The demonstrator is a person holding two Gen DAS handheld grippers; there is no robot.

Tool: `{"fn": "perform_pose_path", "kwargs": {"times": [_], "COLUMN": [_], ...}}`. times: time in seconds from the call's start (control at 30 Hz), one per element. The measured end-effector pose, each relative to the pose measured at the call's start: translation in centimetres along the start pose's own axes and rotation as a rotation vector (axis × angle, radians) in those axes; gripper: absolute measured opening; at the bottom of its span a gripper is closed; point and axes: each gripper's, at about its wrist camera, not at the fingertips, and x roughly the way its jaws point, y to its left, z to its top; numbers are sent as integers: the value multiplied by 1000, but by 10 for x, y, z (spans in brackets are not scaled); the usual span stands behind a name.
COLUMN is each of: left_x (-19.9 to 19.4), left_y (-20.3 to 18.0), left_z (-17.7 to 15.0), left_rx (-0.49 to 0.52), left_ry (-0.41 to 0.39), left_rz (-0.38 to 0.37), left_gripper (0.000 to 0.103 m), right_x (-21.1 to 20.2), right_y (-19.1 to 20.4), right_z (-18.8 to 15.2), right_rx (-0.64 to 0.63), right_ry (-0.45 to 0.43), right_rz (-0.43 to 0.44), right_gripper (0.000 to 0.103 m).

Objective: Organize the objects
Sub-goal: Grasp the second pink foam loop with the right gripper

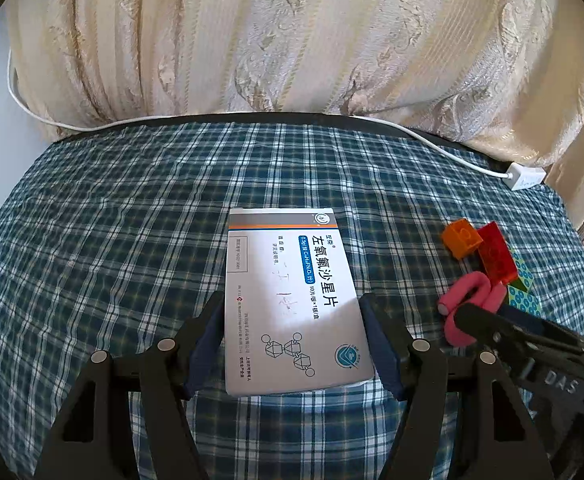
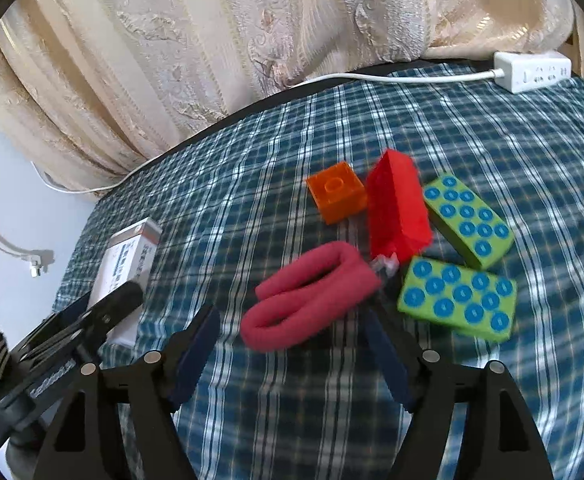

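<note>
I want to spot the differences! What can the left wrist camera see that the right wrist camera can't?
Only the left wrist view shows the printed top of the white medicine box, lying between the left gripper fingers. Only the right wrist view shows two whole green dotted blocks and the power strip's sockets. Both show the pink foam roller, orange brick, red brick and plaid cloth.

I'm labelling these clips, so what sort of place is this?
Probably a room in a home: a table under a plaid tablecloth, cream curtains behind it, and a medicine box and toy bricks lying on it.
</note>
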Motion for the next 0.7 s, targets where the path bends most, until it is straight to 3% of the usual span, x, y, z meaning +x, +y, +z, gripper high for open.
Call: {"fn": "perform_pose_path", "kwargs": {"times": [0.53, 0.7], "left_x": [9, 10], "left_y": [2, 1], "left_z": [-2, -2], "left_rx": [5, 15], "left_ry": [28, 24], "left_rz": [7, 1], "left_gripper": [68, 68], "right_x": [22, 22], "right_y": [24, 26], "right_z": [9, 7], "right_rx": [-178, -205], "right_ry": [-41, -52], "right_rz": [-200, -243], "right_gripper": [80, 64]}}
